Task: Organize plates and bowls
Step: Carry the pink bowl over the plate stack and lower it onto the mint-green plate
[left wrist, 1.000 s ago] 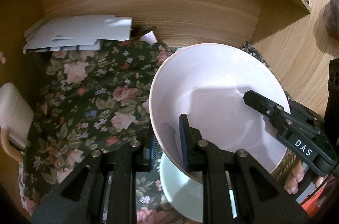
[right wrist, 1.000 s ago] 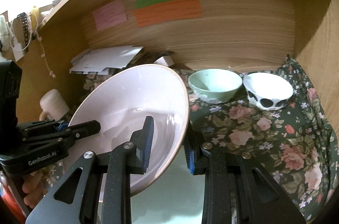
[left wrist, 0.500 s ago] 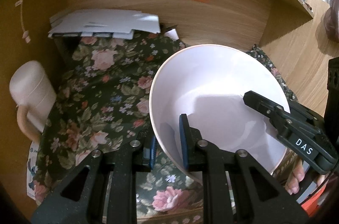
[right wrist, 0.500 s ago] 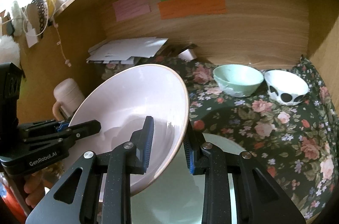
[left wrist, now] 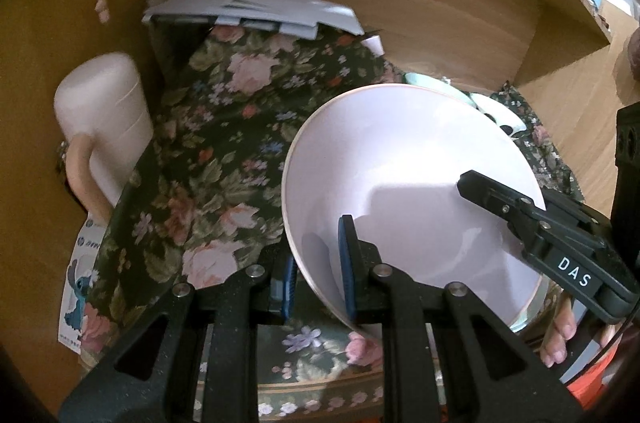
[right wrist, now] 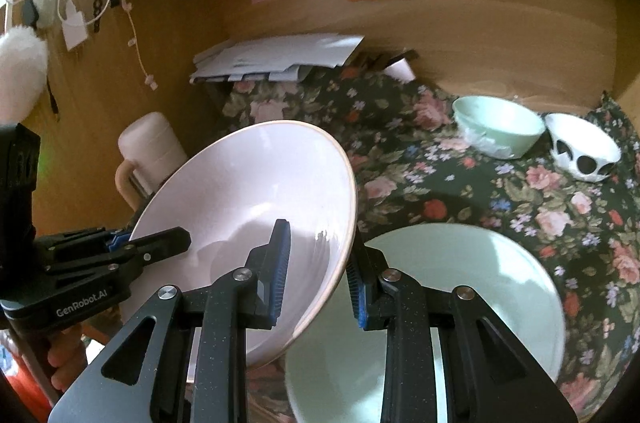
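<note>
Both the left gripper [left wrist: 318, 269] and right gripper [right wrist: 318, 273] clamp opposite rims of the pale pink plate [right wrist: 248, 219], holding it tilted, seemingly for stacking, above the floral-clothed shelf's front edge beside the mint plate [right wrist: 472, 287].

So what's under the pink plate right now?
The pink plate is held tilted by both grippers above the floral cloth. A pale green plate lies beside it, its left part hidden beneath. Whatever else lies under is covered.
</note>
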{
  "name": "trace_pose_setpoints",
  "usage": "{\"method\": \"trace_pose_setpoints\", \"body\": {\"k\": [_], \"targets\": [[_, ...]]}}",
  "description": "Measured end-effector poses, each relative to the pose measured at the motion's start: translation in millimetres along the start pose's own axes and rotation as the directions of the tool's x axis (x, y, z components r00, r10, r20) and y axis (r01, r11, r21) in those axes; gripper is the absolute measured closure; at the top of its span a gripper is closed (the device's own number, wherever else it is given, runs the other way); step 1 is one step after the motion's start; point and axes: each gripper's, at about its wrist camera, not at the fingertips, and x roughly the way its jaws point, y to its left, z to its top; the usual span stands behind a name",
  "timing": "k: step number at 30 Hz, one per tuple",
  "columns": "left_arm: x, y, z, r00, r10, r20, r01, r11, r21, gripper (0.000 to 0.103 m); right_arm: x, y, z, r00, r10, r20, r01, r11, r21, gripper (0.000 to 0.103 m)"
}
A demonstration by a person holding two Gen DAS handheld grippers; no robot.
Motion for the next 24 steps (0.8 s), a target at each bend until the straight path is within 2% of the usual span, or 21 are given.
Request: {"method": "trace_pose_setpoints", "body": {"k": [13, 24], "targets": [[9, 34, -13, 0.999, 0.009, -0.040, -0.010, 0.999, -0.044, 0.084, 32, 19, -2, 0.996, -0.014, -0.093, 0.012, 1.000, -0.020, 0.079], [28, 52, -17, 0.998, -0.005, -0.061, 0.001, 0.998, -0.059, 0.084, 61, 24, -1, 0.979, -0.056, -0.198, 0.051, 0.998, -0.029, 0.078]]}}
